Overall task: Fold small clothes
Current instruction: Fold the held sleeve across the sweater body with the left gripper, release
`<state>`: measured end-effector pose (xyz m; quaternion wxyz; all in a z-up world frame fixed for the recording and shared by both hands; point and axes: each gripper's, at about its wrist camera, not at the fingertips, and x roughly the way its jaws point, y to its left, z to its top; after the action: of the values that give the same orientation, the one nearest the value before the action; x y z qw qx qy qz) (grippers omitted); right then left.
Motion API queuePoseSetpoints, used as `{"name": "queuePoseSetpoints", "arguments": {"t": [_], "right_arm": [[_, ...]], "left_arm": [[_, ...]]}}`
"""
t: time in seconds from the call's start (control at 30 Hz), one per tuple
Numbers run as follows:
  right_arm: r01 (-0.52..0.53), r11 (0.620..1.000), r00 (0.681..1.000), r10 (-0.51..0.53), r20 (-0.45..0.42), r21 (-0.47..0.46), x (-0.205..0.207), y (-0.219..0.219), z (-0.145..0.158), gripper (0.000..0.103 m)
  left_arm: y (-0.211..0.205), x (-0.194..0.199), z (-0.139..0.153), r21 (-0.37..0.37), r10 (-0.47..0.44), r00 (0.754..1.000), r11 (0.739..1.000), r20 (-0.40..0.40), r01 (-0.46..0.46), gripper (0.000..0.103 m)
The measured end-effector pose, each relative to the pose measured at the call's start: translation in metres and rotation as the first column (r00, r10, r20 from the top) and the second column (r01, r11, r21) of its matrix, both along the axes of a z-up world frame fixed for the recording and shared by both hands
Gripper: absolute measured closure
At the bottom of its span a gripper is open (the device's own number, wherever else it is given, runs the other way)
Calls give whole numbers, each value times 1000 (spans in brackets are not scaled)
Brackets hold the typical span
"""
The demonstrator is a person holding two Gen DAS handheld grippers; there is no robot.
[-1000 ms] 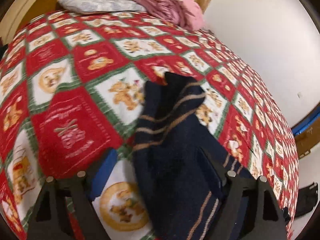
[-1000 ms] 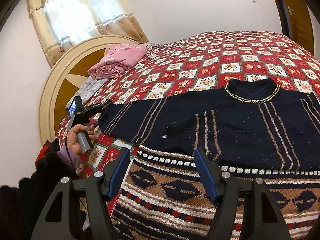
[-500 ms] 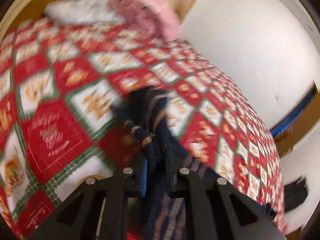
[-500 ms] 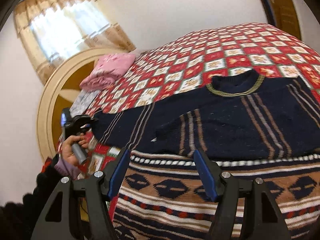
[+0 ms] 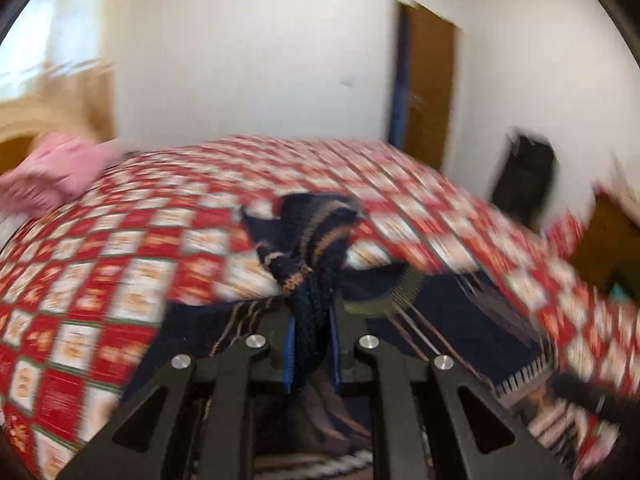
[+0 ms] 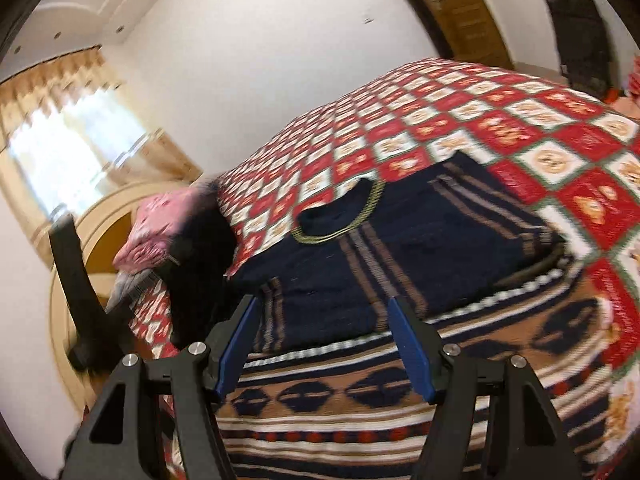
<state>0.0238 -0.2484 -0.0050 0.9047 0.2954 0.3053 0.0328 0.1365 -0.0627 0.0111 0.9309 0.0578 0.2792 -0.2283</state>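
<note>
1. Since a second ago, the sweater (image 6: pixel 404 248), flat on the bed (image 6: pixel 552 120), has lost its sleeve (image 5: pixel 310 240) to the left claw (image 5: pixel 312 344), now clamped on it.
2. Folding the sleeve across looks underway; next, lay it on the chest.
3. Right claw (image 6: pixel 324 344) hovers apart, empty.

Navy knitted sweater (image 6: pixel 416 248) with thin tan vertical stripes and an olive-and-gold ribbed collar (image 6: pixel 352 216), lying front up on the bed, collar toward the far side. The lower body carries a patterned band (image 6: pixel 400 392): tan with navy diamonds, then white, red and navy stripes, nearest the viewer. The right part of the body lies flat. The left sleeve (image 5: pixel 308 248) is gathered and lifted clear of the bed, bunched into a twisted fold with its striped cuff uppermost, above the body of the garment.
</note>
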Motion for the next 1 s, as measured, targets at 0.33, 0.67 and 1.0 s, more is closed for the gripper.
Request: {"name": "queuePoseSetpoints", "arguments": {"t": [0.33,0.67,1.0], "right_arm": [[50,997,994,-44,-98,60,-6,-28,-33,35],[-108,993,982,115,-150,52,72,34,-21,36],[-188,969,942,133,-308,-158,143,66,-59,65]], "left_arm": [[-37,-71,-60,228,-105,989,965,-105,127,20],[79,-66,-34,111,164,982,982,-94,-153,8],[126,-79,-46,119,277,954,957,-116,-264,8]]}}
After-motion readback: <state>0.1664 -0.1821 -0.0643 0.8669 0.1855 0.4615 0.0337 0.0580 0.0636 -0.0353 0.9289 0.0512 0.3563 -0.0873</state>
